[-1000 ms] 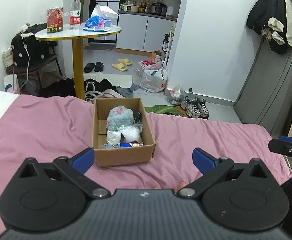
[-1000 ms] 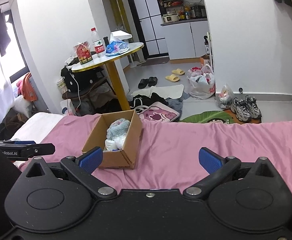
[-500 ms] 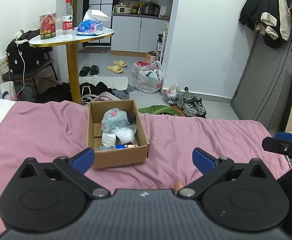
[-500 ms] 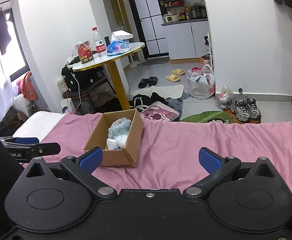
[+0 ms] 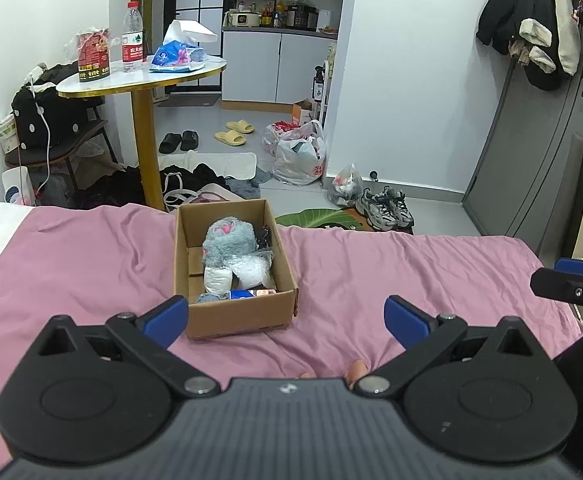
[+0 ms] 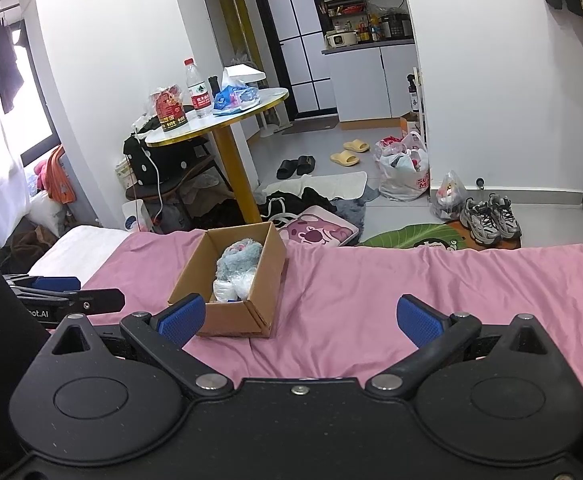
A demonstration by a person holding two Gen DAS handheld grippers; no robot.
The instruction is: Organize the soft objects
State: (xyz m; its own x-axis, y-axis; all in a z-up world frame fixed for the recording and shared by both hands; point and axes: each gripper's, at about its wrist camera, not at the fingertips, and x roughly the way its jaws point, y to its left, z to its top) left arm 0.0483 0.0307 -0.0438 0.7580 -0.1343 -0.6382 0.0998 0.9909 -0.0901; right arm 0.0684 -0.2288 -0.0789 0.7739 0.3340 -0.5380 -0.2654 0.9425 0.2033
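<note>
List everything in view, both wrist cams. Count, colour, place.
cardboard box: 1, brown, open, on the pink sheet
fluffy soft item: 1, grey with pink, inside the box
white wrapped bundles: 2, inside the box, nearer than the fluffy item
pink sheet: 1, covers the bed
round table: 1, white top, gold leg, beyond the bed
water bottle: 1, clear, red cap, on the table
red canister: 1, on the table
slippers: 2 pairs, yellow and black, floor
sneakers: 1 pair, grey, floor
plastic bags: 2, floor by the wall
left hand-held gripper: blue pads, open, empty
right hand-held gripper: blue pads, open, empty
</note>
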